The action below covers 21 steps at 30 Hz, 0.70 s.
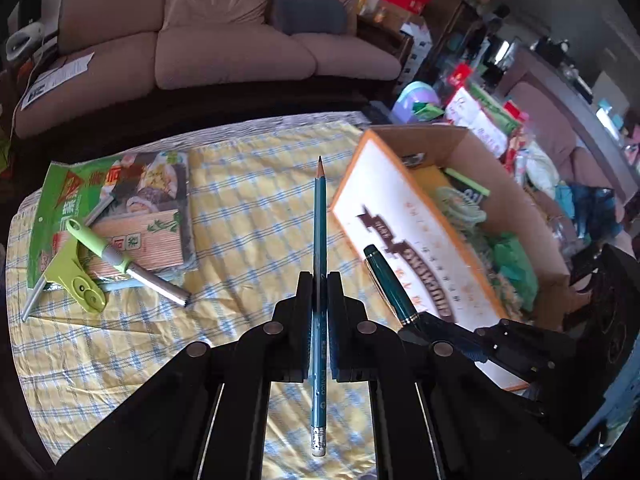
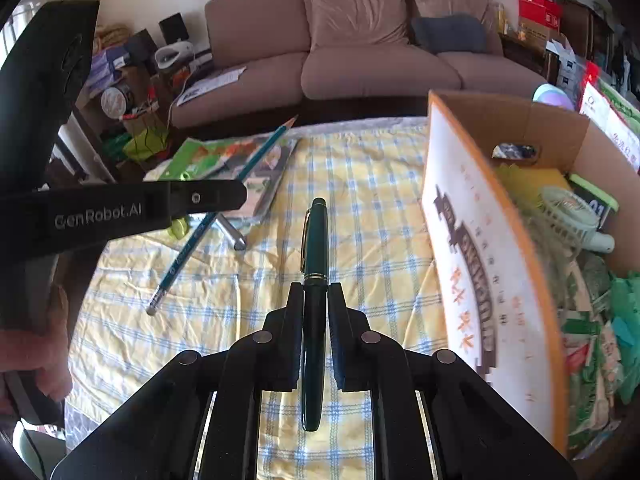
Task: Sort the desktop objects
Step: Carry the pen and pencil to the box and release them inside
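Pointing forward — pencil and pen, both clamped.

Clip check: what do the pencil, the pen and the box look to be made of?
Pencil in the left tool: likely wood under teal paint, with a bare sharpened cone, metal ferrule and eraser. Pen in the right tool: glossy dark green, plastic or lacquer, with gold-coloured metal clip and rings. Box: cardboard, brown inside, its outer face printed white.
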Available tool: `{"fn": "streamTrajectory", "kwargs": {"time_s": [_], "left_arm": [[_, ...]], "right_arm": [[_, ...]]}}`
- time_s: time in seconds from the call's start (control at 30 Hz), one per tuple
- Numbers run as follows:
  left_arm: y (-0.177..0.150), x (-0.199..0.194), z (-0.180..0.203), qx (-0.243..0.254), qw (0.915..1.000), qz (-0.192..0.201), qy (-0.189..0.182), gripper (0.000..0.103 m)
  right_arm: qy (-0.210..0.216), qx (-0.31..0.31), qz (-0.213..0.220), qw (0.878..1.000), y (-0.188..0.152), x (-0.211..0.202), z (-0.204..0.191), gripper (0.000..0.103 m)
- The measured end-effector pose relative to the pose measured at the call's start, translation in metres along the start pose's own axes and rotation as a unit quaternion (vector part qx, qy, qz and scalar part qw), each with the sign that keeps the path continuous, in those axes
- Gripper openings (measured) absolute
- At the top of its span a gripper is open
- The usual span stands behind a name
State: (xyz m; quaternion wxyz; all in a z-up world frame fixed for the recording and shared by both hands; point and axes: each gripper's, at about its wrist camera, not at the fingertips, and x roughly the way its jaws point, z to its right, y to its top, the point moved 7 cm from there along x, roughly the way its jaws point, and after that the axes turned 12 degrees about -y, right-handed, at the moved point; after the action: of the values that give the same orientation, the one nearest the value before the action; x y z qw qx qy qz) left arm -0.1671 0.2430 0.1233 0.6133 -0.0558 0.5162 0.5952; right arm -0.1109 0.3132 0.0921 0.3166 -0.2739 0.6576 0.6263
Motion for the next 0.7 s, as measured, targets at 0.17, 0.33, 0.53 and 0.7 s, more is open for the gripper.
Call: {"fn": "streamTrajectory", "kwargs": {"time_s": [0.17, 0.33, 0.53, 0.7], "left_arm": [[0.008, 0.011, 0.076, -0.002, 0.9984, -0.002, -0.056, 0.006], [0.005, 0.055, 0.132, -0.037, 0.9942, -0.018, -0.100, 0.006], [0.000, 0.110, 0.170, -0.070, 0.9904, -0.030, -0.115, 0.006], [-0.001, 0.140, 0.165, -0.091, 0.9921, -0.018, -0.084, 0.006]], "right_arm": [[-0.022, 0.018, 0.022, 0.999, 0.015, -0.045, 0.056, 0.011], [-0.066, 0.030, 0.010, 0.997, 0.005, -0.066, 0.126, 0.011], [-0.078, 0.044, -0.020, 0.996, -0.022, -0.058, 0.189, 0.011], [-0.069, 0.054, -0.039, 0.995, -0.035, -0.038, 0.212, 0.011]]}}
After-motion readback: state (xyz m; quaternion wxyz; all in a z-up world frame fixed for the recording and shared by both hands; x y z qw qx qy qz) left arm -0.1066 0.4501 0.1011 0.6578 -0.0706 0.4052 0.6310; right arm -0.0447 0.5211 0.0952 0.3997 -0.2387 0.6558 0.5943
